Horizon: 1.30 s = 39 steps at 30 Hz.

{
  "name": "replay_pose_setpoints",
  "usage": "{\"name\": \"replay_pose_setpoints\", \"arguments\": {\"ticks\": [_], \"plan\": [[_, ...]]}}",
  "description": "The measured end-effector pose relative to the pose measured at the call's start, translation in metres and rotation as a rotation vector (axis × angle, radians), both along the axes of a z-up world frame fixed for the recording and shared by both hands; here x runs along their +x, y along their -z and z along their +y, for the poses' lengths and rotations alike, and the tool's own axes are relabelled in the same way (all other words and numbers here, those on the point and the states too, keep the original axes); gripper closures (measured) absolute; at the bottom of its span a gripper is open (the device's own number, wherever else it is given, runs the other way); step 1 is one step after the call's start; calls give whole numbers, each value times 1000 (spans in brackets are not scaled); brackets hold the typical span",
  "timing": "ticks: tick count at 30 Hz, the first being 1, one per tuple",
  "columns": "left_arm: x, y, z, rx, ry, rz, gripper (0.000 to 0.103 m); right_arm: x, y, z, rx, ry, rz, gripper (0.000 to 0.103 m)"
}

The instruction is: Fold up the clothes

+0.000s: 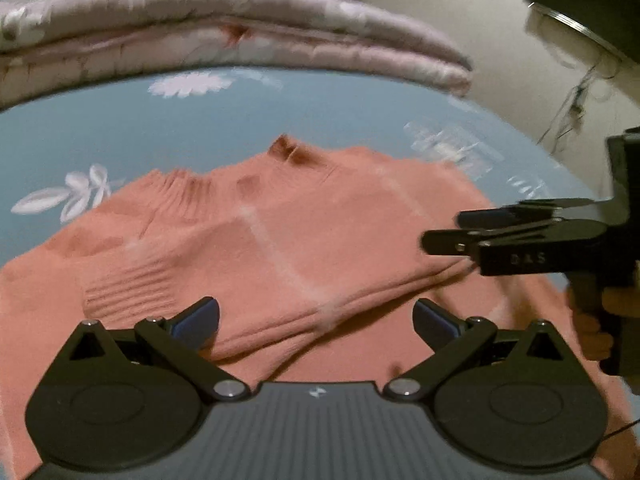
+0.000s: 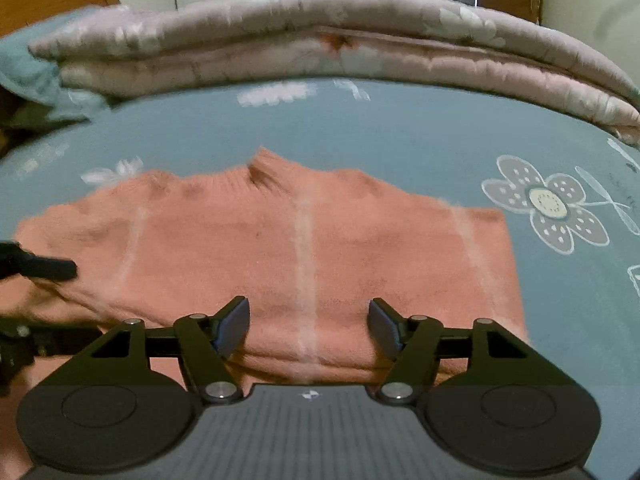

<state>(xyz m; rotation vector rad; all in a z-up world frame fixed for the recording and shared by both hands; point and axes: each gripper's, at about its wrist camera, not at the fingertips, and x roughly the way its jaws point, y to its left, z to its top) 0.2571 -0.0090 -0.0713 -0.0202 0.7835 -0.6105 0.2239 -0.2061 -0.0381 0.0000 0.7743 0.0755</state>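
Garment: salmon-pink knit sweater (image 2: 304, 248) lies on the bed, filling the middle and lower part of both views; faint pale stripes run across it; ribbed collar (image 1: 286, 148) points toward the top of the frame.
Fold state: a doubled layer with a soft rolled edge shows low in both views, just ahead of each claw; a ribbed cuff (image 1: 128, 284) lies on top of the body, lower left in the left wrist view.
Left claw (image 1: 316, 322): bottom centre of its own view, fingers spread wide, nothing between them; it hangs just over the folded edge, contact not clear.
Right claw (image 2: 309, 326): bottom centre of its own view, fingers spread, no cloth between the pads; sweater lies beneath the gap. Also seen from the side at the right edge of the left wrist view (image 1: 444, 236), its tips close over the sweater's folded edge.
Hand (image 1: 596, 328): grips the right tool's handle, lower right of the left wrist view.
Bed sheet (image 2: 400, 132): blue-grey with white flower prints, surrounds the sweater.
Quilt (image 2: 320, 40): pinkish, folded, stacked across the top of both views, well apart from the sweater.
Image quality: slight motion blur in both views.
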Motion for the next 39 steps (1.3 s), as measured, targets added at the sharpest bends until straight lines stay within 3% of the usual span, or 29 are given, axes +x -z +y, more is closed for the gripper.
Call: {"name": "replay_pose_setpoints", "arguments": {"ticks": [3, 6, 8, 12, 15, 18, 20, 24, 28, 31, 39], "plan": [[5, 11, 1, 16, -30, 54, 1, -2, -6, 12, -20, -35, -19, 32], [7, 16, 2, 7, -46, 66, 1, 5, 10, 20, -47, -54, 44, 32], [7, 7, 5, -19, -47, 70, 1, 4, 15, 22, -56, -49, 46, 31], [9, -5, 17, -43, -66, 43, 1, 2, -4, 26, -37, -83, -5, 31], [15, 5, 24, -19, -106, 75, 1, 5, -10, 32, -43, -119, -21, 31], [17, 16, 30, -34, -121, 93, 1, 10, 3, 37, -50, -145, 22, 31], [18, 11, 29, -32, -114, 88, 1, 13, 13, 37, -52, -143, 51, 30], [24, 2, 30, -20, -112, 31, 1, 15, 1, 33, -27, -127, 2, 30], [38, 11, 32, -6, -146, 64, 1, 35, -8, 27, -15, -82, -49, 29], [40, 17, 33, -10, -148, 72, 1, 51, 6, 23, 4, -63, 6, 29], [41, 18, 33, -11, -151, 65, 1, 52, 24, 39, -81, -126, 1, 8]]}}
